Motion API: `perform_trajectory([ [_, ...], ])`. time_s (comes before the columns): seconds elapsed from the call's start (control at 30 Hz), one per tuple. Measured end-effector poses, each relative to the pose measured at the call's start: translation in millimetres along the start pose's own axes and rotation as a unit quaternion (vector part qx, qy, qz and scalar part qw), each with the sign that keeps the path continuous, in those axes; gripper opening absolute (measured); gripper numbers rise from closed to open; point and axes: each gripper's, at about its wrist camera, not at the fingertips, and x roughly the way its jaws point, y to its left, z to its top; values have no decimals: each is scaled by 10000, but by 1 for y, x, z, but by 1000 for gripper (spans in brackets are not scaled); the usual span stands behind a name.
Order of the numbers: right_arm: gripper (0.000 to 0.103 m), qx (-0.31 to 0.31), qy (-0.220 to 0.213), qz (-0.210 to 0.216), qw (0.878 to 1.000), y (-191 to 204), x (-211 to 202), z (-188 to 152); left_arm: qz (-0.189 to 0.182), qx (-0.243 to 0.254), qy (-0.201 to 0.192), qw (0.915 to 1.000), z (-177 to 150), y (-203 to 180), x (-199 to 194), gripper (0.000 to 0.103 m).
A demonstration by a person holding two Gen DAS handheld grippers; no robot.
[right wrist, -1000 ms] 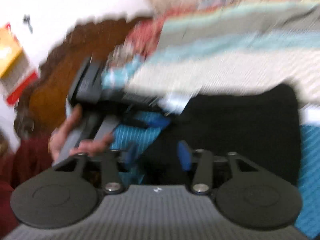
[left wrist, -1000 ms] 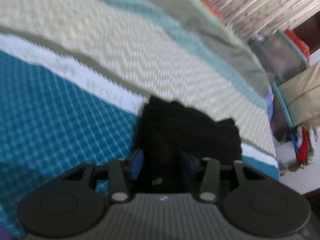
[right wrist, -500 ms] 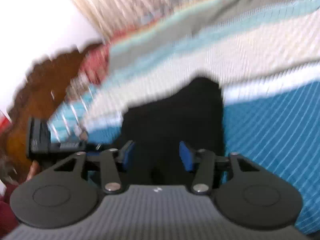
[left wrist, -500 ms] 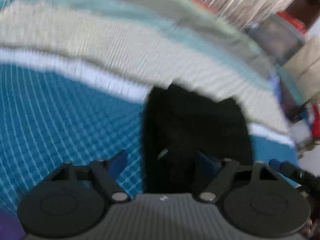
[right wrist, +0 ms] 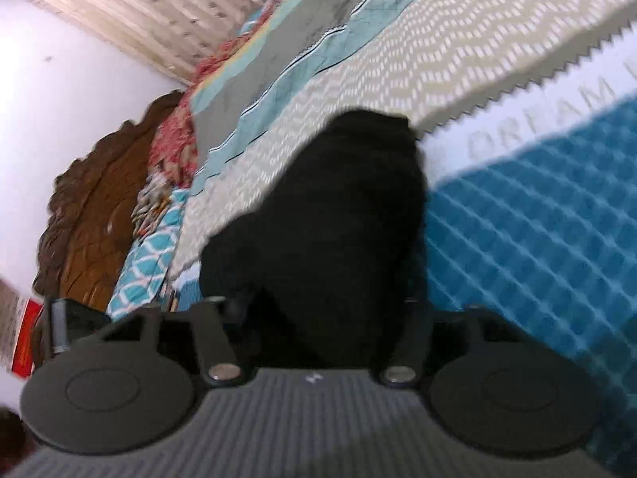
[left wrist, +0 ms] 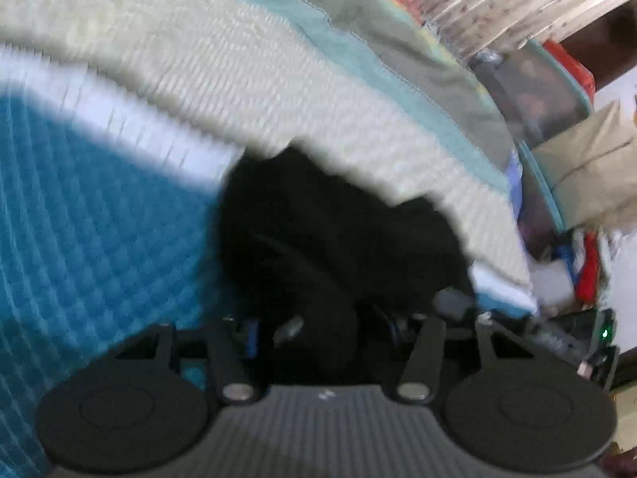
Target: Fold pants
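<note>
Black pants [left wrist: 338, 231] lie bunched on a quilted bedspread [left wrist: 99, 239] with teal, white and cream bands. In the left wrist view my left gripper [left wrist: 320, 330] is low over their near edge. Its jaws are closing, and a roll of black fabric fills the gap between the blue pads [left wrist: 250, 336]. In the right wrist view the pants [right wrist: 346, 199] stretch away from my right gripper [right wrist: 330, 306]. Its jaws are closing too, with black cloth packed between the fingers and hiding the pads.
A carved wooden headboard [right wrist: 91, 215] and patterned pillows [right wrist: 175, 147] lie at the left of the right wrist view, under a curtain [right wrist: 159, 12]. Stacked storage bags [left wrist: 537, 91] and a tan bag [left wrist: 589, 175] stand beyond the bed's right edge. A black device with a green light [left wrist: 597, 338] is at the right.
The left jaws spread wide half a second ago and have come back in on the black fabric. The right gripper rolled, sank closer to the pants and narrowed on them.
</note>
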Motion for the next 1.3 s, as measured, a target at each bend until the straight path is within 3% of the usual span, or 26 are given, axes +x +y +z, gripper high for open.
perform_trajectory([
  [0.07,45,-517,-220,172,9983,26,-5,20,-100,498,-431,9978,26,-24,-13,48],
  [0.17,44,-976,-833,535,9903,50,-2,73,-310,1092,-1047,9880,79,-52,-19,51],
  [0.27,44,-1468,-1445,578,9769,64,7,126,-314,1497,-1391,9784,134,-69,2,51],
  [0.33,46,-1551,-1670,582,9719,58,23,157,-201,1741,-1480,9733,162,-73,31,62],
  [0.4,47,-1517,-1648,512,9732,42,51,185,130,1840,-1406,9727,182,-70,71,65],
  [0.5,48,-1086,-1269,-75,9859,0,106,204,876,1639,-808,9793,198,-44,143,62],
  [0.57,48,-909,-943,-788,9883,-26,142,200,1618,1616,-529,9721,194,-24,181,71],
  [0.6,56,-656,-888,-1102,9878,-39,154,197,1715,1550,-652,9707,190,-22,186,79],
  [0.67,58,212,-968,-664,9929,-55,151,197,1846,1346,-799,9703,186,-27,185,80],
  [0.7,58,326,-952,-692,9925,-53,150,197,1948,1328,-752,9689,186,-30,186,80],
  [0.83,68,-113,-908,-1195,9886,-30,146,192,2233,1265,-614,9646,190,-44,180,79],
  [0.9,73,-128,-930,-1581,9829,-18,142,190,2490,1278,-611,9581,189,-55,165,75],
  [0.97,76,-395,-1089,-1853,9758,2,117,174,2721,1333,-707,9504,183,-67,146,75],
  [1.03,81,-668,-1240,-2019,9692,12,99,153,2700,1332,-795,9503,177,-75,127,75],
  [1.17,87,-907,-1384,-1983,9661,30,55,108,2783,1345,-917,9466,148,-93,86,76],
  [1.3,94,-856,-1420,-1959,9665,51,63,86,2923,1490,-1072,9385,111,-112,49,83],
])
